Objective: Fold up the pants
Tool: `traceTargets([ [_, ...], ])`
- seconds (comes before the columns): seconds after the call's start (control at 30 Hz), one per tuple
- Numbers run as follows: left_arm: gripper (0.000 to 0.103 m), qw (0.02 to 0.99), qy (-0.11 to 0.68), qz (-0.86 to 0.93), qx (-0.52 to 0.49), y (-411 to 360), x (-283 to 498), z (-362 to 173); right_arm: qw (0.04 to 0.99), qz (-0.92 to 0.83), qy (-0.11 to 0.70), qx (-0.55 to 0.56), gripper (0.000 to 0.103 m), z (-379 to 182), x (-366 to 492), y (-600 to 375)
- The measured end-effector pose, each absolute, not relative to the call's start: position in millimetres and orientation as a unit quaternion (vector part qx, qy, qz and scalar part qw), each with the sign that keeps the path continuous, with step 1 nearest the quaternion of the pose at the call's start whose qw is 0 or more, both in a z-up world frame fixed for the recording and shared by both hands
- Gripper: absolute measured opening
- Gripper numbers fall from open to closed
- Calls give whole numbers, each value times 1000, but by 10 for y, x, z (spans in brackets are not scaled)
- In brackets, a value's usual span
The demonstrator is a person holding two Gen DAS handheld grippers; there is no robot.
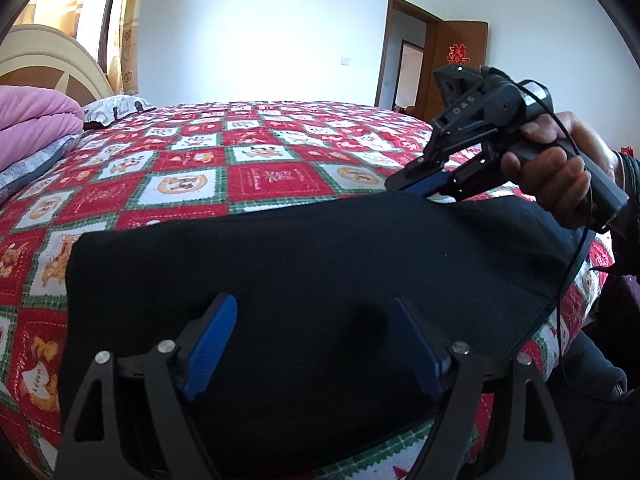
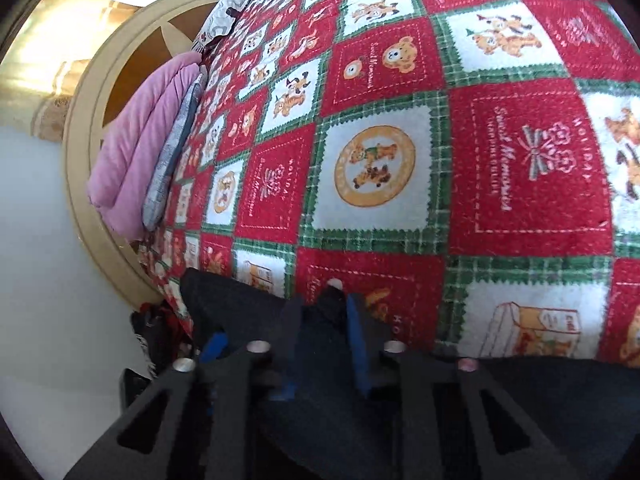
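Observation:
The black pants (image 1: 304,264) lie folded as a flat dark slab on the red patchwork bedspread (image 1: 192,160). My left gripper (image 1: 316,344) is open, its blue pads spread wide over the near part of the pants, holding nothing. My right gripper (image 1: 420,184), held in a hand, is at the far right edge of the pants, its jaws closed on the black fabric. In the right wrist view the right gripper (image 2: 320,320) pinches a fold of the pants (image 2: 320,400) between its blue pads, just above the bedspread (image 2: 400,160).
A pink folded quilt (image 1: 36,116) and grey bedding lie at the bed's head by the cream headboard (image 1: 56,60). A patterned pillow (image 1: 116,108) is beside them. An open brown door (image 1: 460,60) is at the far right. A black cable (image 1: 576,248) hangs from the right gripper.

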State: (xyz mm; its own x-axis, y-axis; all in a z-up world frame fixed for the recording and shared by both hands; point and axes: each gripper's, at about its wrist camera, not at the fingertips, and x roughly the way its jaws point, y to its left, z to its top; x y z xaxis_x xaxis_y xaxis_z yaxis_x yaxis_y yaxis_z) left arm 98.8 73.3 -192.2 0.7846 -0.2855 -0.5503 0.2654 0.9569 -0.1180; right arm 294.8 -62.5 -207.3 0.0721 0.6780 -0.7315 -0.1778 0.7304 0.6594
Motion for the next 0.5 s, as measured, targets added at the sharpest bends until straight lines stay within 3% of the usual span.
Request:
traceTargets([
  [0.1,84,945,294,-146,-14,728,992,-1926,706,303,601,220,7,-2079,2946,-667],
  [0.3,89,945,293,-149,-2,683,981,-1945,731,324,553,235,5,-1880,2857,-763],
  [0.5,95,945,291,-148,19,618,952,-1973,778,300,520,182,5,-1724,2813,-705],
])
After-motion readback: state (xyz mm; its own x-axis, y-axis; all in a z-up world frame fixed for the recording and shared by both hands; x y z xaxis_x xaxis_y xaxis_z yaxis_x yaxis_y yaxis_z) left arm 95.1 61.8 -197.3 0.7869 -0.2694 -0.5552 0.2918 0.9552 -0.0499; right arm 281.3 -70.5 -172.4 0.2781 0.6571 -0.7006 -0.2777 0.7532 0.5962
